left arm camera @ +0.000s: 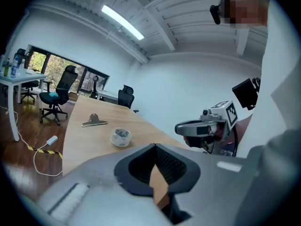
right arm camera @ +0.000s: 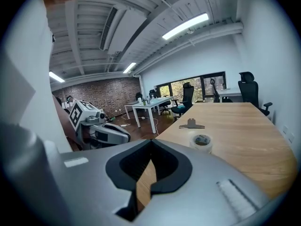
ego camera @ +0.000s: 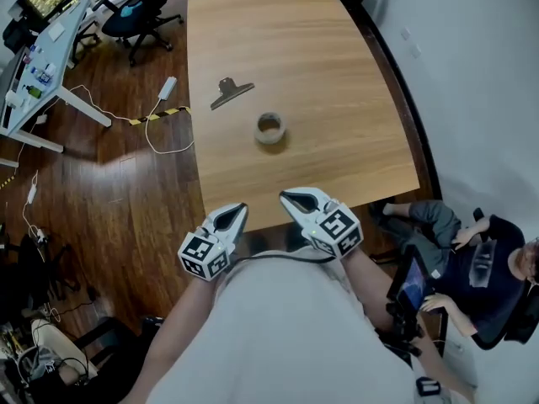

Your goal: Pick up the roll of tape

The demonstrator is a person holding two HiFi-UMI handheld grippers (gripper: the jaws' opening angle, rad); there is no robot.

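Note:
The roll of tape (ego camera: 269, 129) lies flat in the middle of the long wooden table (ego camera: 354, 141); it is a small pale ring with a clear core. Both grippers hover over the table's near edge, well short of the roll. My left gripper (ego camera: 239, 210) is shut and empty, and so is my right gripper (ego camera: 290, 197). In the left gripper view the tape (left arm camera: 121, 136) sits beyond the closed jaws (left arm camera: 154, 147), with the right gripper (left arm camera: 194, 127) off to the side. The right gripper view shows the tape (right arm camera: 201, 141) ahead and right of its closed jaws (right arm camera: 150, 144).
A metal binder clip (ego camera: 231, 92) lies on the table beyond the tape, to its left. A person sits in a chair (ego camera: 472, 268) by the table's right near corner. Office chairs (ego camera: 139, 11), a white desk (ego camera: 42, 66) and floor cables (ego camera: 160, 120) are to the left.

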